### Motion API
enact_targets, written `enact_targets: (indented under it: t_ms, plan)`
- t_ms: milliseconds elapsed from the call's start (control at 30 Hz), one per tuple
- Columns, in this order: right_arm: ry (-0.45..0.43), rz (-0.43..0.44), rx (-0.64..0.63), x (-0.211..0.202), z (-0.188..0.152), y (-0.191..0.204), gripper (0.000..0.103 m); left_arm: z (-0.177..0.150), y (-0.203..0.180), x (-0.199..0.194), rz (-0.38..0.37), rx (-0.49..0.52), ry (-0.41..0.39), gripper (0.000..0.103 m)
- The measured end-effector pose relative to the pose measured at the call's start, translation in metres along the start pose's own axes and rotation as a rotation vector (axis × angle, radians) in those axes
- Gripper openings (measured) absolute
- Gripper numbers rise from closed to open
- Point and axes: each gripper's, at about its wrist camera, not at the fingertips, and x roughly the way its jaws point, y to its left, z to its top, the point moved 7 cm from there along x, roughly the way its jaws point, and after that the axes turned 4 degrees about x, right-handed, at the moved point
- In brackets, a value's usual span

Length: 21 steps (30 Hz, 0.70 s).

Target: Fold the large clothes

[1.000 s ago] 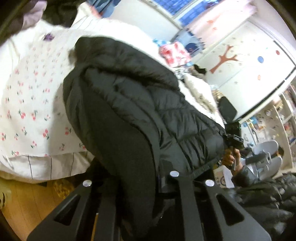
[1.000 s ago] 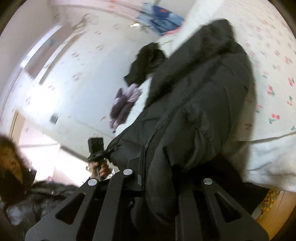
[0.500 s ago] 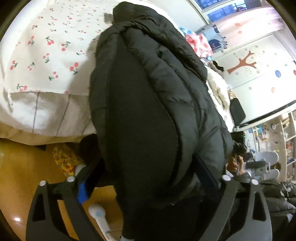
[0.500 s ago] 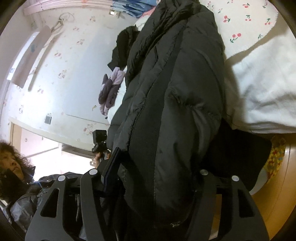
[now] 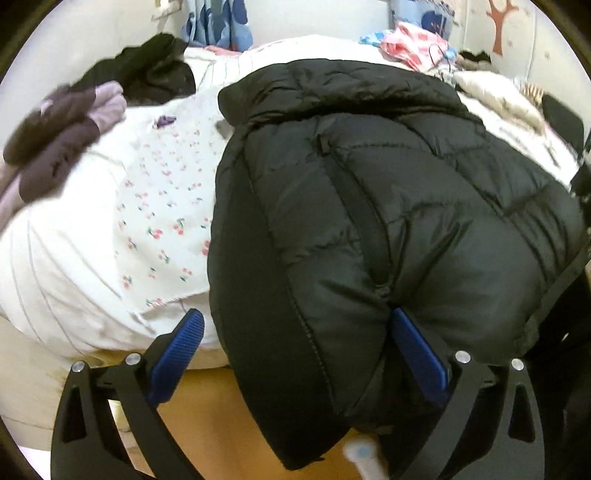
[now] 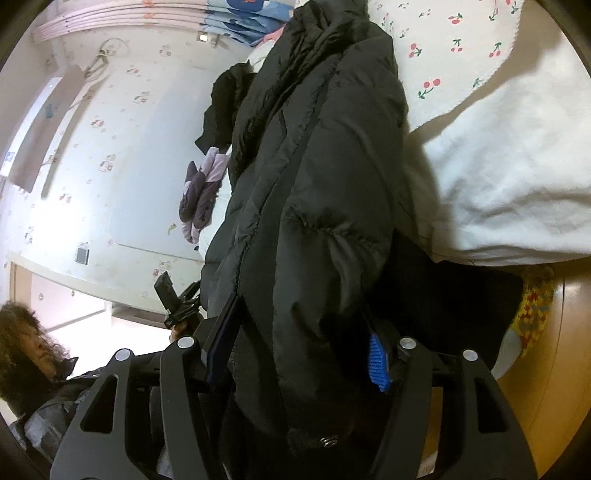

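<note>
Right tool (image 6: 297, 350) just opened, black puffer jacket (image 6: 325, 192) between pads; draped over bed (image 6: 517, 177), cherry-print sheet (image 6: 454, 55) far right.

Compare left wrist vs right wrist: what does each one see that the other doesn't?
Left wrist only: pink patterned cloth at the bed's far end, a tree decal on the wall, and the left claw itself, open after just widening, its left pad clear of the fabric.

Right wrist only: a person at lower left, a yellow patterned item by the floor, and the right claw, jaws astride the jacket's edge.

Both: black puffer jacket, cherry-print bedding, purple garment.
</note>
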Motion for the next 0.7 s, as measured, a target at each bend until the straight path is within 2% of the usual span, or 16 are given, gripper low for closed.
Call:
enact_targets:
  t_ms: [67,567,633,700]
  plan:
    - [0.005,-0.019,0.003,0.003,0.000,0.001,0.066,0.000,0.000,-0.002,0.028,0.028,-0.003,0.097]
    - [-0.038,-0.021,-0.005,0.004,0.027,0.024,0.072,0.003,-0.012,-0.008,0.126,0.150,0.006,0.097]
    - [-0.035,-0.026,-0.011,0.004,0.029,0.025,0.073,0.004,-0.014,-0.008,0.133,0.173,0.011,0.097]
    - [-0.040,-0.052,-0.022,0.003,0.033,0.026,0.073,0.005,-0.014,-0.009,0.109,0.184,0.019,0.097]
